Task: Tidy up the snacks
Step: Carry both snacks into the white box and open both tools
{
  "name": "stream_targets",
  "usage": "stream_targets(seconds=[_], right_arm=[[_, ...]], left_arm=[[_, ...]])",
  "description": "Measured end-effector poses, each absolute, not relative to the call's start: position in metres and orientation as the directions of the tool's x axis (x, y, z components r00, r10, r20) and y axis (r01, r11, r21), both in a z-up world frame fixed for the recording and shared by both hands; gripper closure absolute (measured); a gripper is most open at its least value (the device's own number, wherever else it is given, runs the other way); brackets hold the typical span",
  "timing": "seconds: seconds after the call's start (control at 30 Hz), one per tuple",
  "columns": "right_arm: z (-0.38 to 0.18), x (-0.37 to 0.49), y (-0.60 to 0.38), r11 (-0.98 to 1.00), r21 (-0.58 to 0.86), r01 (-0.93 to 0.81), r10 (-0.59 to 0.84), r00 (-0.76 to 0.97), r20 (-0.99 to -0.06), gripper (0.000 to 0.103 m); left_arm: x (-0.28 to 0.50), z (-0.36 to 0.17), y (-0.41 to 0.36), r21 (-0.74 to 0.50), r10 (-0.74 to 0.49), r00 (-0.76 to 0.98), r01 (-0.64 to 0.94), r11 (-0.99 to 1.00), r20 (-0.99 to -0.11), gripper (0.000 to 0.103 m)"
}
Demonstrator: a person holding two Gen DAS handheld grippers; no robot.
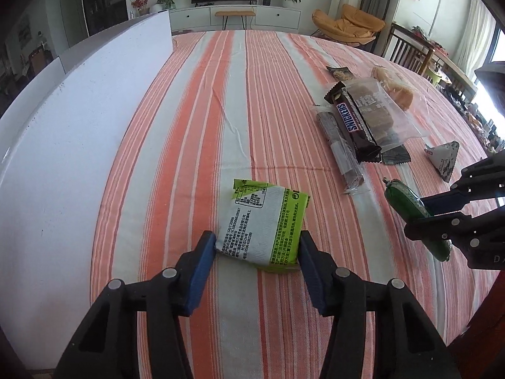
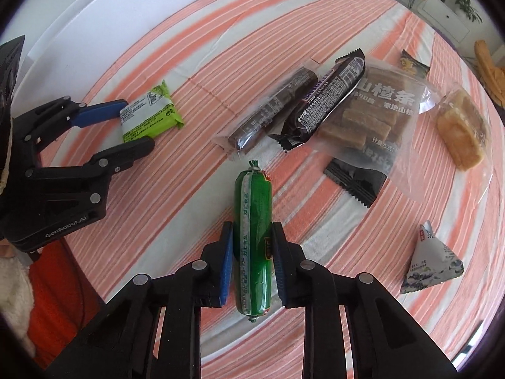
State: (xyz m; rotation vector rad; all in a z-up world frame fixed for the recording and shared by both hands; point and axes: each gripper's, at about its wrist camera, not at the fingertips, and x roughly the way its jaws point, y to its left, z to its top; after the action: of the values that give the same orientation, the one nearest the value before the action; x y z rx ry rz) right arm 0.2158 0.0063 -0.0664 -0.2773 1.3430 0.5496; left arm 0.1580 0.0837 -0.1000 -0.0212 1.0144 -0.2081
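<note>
Woven cloth tablecloth (image 1: 189, 126), glossy plastic sausage wrap (image 2: 254, 237), matt blk jaws

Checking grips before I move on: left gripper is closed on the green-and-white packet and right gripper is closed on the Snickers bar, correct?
Not quite. The right gripper is closed on the green sausage, not the Snickers bar, which lies untouched in the pile; the right wrist view shows it. The left gripper does hold the green-and-white packet.

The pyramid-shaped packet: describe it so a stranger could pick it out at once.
Start at the heap of snacks on the striped tablecloth, where the Snickers bar lies. Look nearer than the heap, right of the green sausage in the right gripper. The pyramid-shaped packet sits alone there: white with dark print, and the only peaked shape.
</note>
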Motion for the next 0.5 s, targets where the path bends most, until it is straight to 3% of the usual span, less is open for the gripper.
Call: stream_targets(seconds=[0.13, 0.3, 0.4, 0.5], right_arm=[[-0.049, 0.203, -0.022, 0.857, 0.281, -0.431, 0.368, 0.132, -0.92, 0.079], [-0.062, 0.192, -0.035, 0.898, 0.248, -0.363, 0.31, 0.123, -0.943, 0.079], [-0.03, 0.201, -0.009, 0.863, 0.324, -0.387, 0.403, 0.142, -0.904, 0.079], [0.026, 0.214, 0.044, 0.785, 0.413, -0.461, 0.534, 0.169, -0.828, 0.079]], left_arm=[[0.15, -0.083, 0.096, -0.233, -0.274, 0.536, 0.144, 0.962, -0.799, 0.051], [0.126, -0.038, 0.118, -0.371, -0.376, 0.585, 0.135, 0.919, -0.719, 0.051], [0.112, 0.008, 0.156, -0.368, -0.336, 0.673, 0.1, 0.924, -0.659, 0.051], [0.11, 0.047, 0.21, -0.313, -0.206, 0.749, -0.002, 0.95, -0.63, 0.051]])
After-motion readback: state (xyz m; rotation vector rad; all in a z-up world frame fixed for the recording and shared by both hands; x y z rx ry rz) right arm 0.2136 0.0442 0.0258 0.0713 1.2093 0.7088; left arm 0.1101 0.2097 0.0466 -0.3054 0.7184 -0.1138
